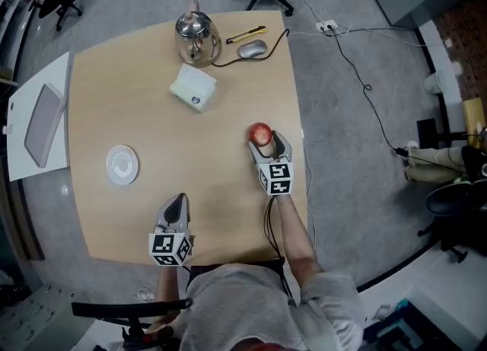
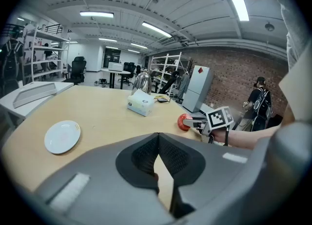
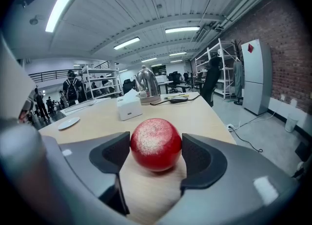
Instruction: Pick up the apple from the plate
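Observation:
A red apple (image 1: 259, 133) sits between the jaws of my right gripper (image 1: 265, 142), near the right edge of the wooden table (image 1: 221, 205). In the right gripper view both pads touch the apple (image 3: 156, 144), which is low over the table top. The white plate (image 1: 122, 165) lies empty at the left of the table, and shows far off at the left in the right gripper view as the plate (image 3: 68, 123). My left gripper (image 1: 176, 203) is shut with nothing in it, near the front edge. The left gripper view shows the plate (image 2: 62, 136) and the apple (image 2: 184, 121).
A steel kettle (image 1: 196, 37), a white tissue box (image 1: 192, 87), a mouse (image 1: 253, 49) and a yellow knife (image 1: 246, 36) are at the table's far end. A white side table with a grey tablet (image 1: 43, 123) adjoins on the left.

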`<state>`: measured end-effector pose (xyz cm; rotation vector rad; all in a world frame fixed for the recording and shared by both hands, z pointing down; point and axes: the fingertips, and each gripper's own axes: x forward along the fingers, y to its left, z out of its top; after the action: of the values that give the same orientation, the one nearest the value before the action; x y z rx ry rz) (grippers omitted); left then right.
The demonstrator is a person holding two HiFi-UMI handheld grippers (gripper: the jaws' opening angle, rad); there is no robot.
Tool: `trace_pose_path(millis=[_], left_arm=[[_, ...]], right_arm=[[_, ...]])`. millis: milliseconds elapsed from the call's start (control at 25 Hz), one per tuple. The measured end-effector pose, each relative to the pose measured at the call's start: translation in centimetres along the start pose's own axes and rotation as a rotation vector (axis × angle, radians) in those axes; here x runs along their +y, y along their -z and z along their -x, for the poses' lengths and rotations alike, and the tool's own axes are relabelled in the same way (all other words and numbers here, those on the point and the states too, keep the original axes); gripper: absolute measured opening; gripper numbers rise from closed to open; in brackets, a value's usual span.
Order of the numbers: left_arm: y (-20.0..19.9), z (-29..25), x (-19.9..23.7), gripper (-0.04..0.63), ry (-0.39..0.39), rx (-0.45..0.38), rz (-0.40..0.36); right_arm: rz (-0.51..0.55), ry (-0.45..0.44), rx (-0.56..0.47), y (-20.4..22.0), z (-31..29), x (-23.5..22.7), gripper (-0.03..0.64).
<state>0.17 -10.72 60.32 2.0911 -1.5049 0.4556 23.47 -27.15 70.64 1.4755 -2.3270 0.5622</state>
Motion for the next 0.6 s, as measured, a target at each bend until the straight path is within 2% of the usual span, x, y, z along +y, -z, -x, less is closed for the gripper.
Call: trace_pose_path(millis=[600], left_arm=[[-0.31,0.94,-0.05,0.020,-0.001,-0.019,-0.003]], right_arm=[[-0.022,0.017,-0.030,-0.45,0.39,-0.29,0.358]])
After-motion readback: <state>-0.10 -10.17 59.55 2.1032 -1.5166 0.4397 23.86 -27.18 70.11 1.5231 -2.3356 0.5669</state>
